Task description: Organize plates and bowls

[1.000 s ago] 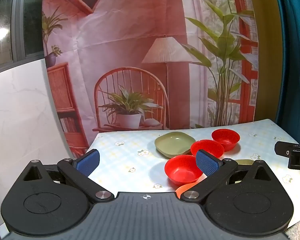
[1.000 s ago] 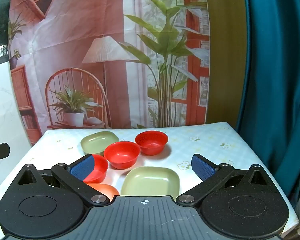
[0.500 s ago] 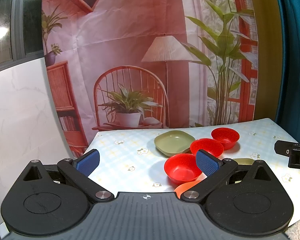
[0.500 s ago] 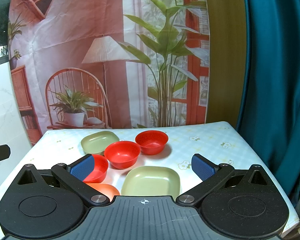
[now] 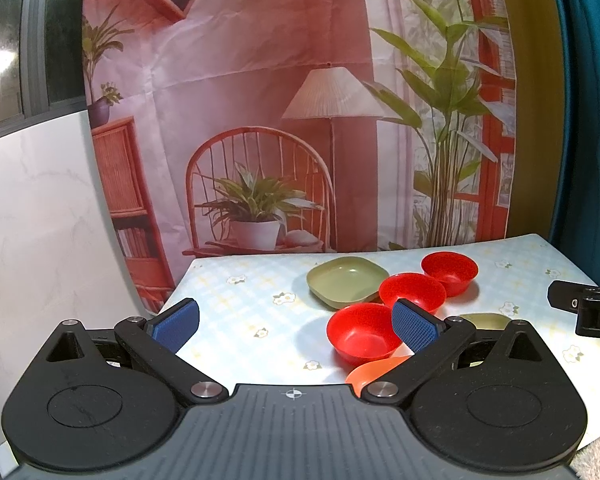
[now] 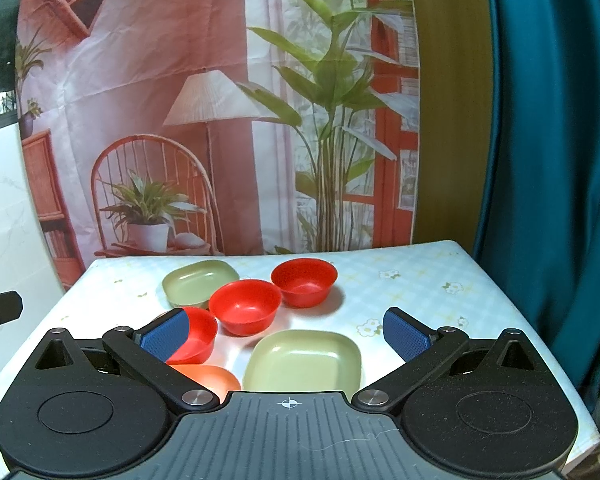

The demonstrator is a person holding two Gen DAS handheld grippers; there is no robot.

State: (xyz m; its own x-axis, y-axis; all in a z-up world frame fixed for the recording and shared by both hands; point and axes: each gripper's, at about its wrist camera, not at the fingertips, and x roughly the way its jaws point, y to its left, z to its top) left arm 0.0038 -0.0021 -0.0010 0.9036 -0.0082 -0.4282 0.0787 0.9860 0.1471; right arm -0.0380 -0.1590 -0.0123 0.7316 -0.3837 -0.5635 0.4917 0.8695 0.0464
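Three red bowls stand on the table: a far one (image 6: 304,282), a middle one (image 6: 245,306) and a near one (image 6: 194,336). A green square plate (image 6: 302,360) lies nearest the right gripper, and a second green plate (image 6: 200,282) lies at the back. An orange dish (image 6: 210,376) is partly hidden under the right gripper. In the left wrist view the near red bowl (image 5: 362,332), the back green plate (image 5: 346,280) and the orange dish (image 5: 374,370) show. My left gripper (image 5: 296,322) and right gripper (image 6: 286,332) are both open and empty above the table.
The table (image 6: 420,292) has a pale floral cloth. A printed backdrop (image 6: 180,120) hangs behind it and a teal curtain (image 6: 540,160) hangs at the right. The right gripper's body (image 5: 588,312) shows at the right edge of the left wrist view.
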